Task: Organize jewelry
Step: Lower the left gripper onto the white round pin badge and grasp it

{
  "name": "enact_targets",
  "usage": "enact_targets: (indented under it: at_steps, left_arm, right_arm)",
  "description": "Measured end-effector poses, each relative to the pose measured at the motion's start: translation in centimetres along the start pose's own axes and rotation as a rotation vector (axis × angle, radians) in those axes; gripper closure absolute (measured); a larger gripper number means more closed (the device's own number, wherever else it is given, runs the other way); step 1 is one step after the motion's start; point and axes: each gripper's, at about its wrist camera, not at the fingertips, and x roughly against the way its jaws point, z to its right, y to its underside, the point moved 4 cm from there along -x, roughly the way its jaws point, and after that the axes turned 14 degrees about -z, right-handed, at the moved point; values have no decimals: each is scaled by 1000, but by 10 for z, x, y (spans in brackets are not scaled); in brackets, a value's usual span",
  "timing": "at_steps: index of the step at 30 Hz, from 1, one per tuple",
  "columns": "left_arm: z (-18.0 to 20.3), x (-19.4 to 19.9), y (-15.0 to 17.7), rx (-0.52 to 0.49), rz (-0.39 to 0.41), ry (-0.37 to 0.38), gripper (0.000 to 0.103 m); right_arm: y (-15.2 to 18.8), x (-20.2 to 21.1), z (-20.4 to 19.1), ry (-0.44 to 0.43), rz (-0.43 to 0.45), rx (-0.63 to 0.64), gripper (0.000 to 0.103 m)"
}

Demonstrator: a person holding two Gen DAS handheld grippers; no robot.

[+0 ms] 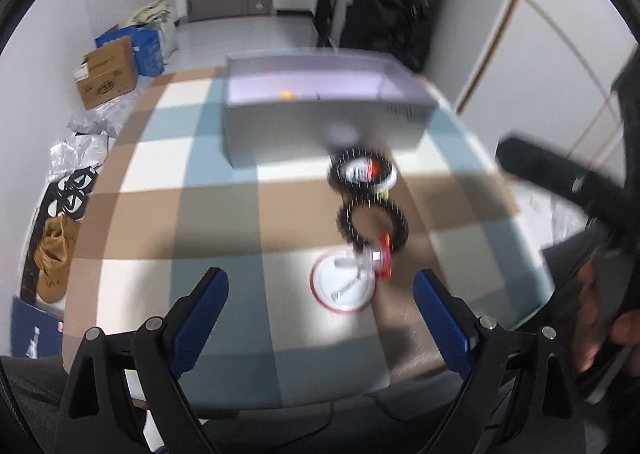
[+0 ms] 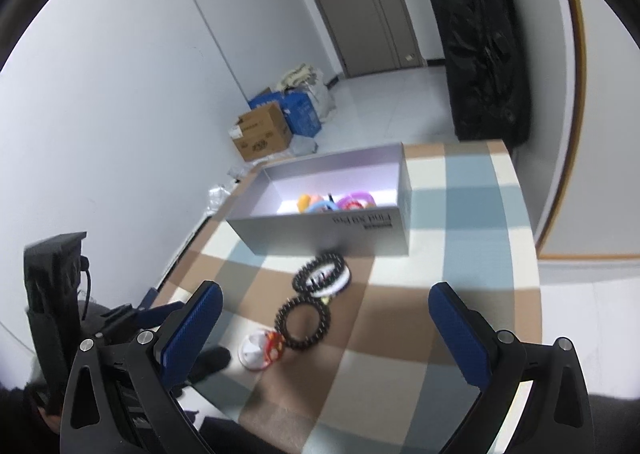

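1. Both my grippers, left (image 1: 320,306) and right (image 2: 326,318), hang wide open, holding nothing, above the checkered table (image 2: 460,213).
2. I see the grey box (image 2: 320,234) at the far side, colourful pieces inside.
3. 2 black beaded bracelets (image 2: 306,320) lie before it, beside a white red-rimmed piece (image 1: 344,286).

I look out at plain white walls (image 2: 120,73); a grey door (image 2: 360,1) stands shut at my twelve o'clock; the floor (image 2: 392,105) in front of it is pale and shiny; a big black bag (image 2: 480,45) leans by the wall at one o'clock; at eleven o'clock a brown cardboard box (image 2: 262,131) sits beside blue boxes (image 2: 302,113); light falls in a bright patch on the checked tablecloth (image 2: 460,213).
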Motion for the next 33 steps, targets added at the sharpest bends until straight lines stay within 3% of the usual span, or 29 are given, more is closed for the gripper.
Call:
enact_targets:
  at_steps: [8, 16, 21, 26, 33]
  left_arm:
    - [2, -20, 3, -35, -63, -96, 14]
    - [9, -14, 3, -91, -52, -80, 37]
    - [14, -14, 0, -136, -51, -42, 66]
    - [10, -14, -4, -111, -69, 23, 66]
    - [9, -5, -8, -88, -98, 179, 66]
  right_arm:
    - [7, 2, 12, 23, -16, -53, 0]
    - [8, 1, 17, 18, -37, -81, 0]
    - [8, -1, 19, 10, -45, -94, 0]
    - [9, -2, 19, 14, -48, -90, 0]
    - [9, -4, 21, 18, -57, -102, 0]
